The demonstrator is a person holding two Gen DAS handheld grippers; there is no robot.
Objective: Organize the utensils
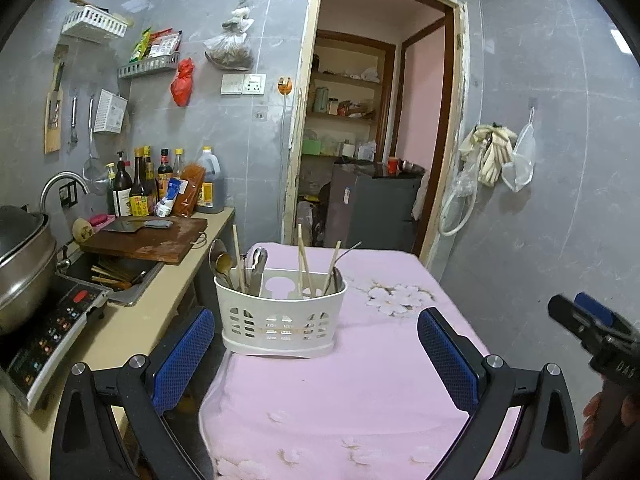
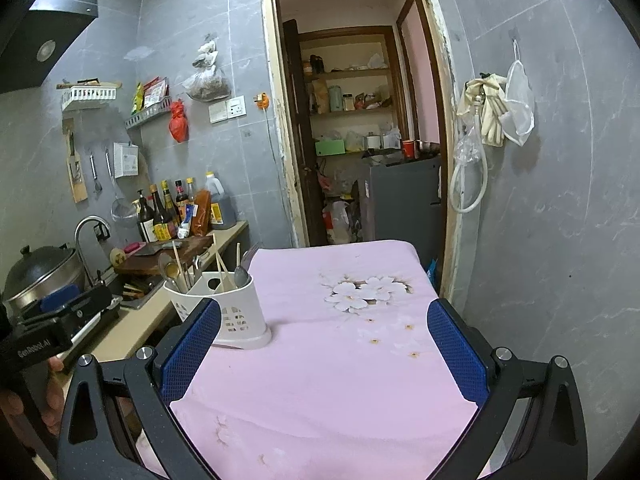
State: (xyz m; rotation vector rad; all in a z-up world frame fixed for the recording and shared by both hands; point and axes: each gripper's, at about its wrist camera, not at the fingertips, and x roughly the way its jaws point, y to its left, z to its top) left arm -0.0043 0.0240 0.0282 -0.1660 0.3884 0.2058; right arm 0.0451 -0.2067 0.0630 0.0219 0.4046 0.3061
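Closest in, the left gripper (image 1: 316, 356) is held low over the pink flowered cloth (image 1: 360, 380) with its blue pads spread wide and nothing between them, and the right gripper (image 2: 324, 352) hangs just the same, spread and empty, off to the right of the white utensil caddy (image 1: 282, 316). The caddy stands on the cloth near its left edge, straight ahead of the left gripper; it is the landmark here. In its left compartment stand the spoons (image 1: 222, 264) and a pair of metal tongs (image 1: 258, 260); in the right one the chopsticks (image 1: 303, 260) lean loosely, with what may be a thin metal handle beside them. To my eye the sorting looks nearly or wholly done, since no utensil lies loose on the cloth, so the sensible step is to check the compartments or steady the caddy; approach it squarely, close on the plastic wall rather than the sticks, and mind that light caddy does not slide or tip. Left of the caddy runs the counter with a cleaver on the cutting board (image 1: 146, 238), and beyond that the sauce bottles (image 1: 140, 188), whose labels are too small to read. The only legible writing is "GenRobot.AI" on the left gripper's body in the right view, and "DAS" on the right gripper's body in the left view.
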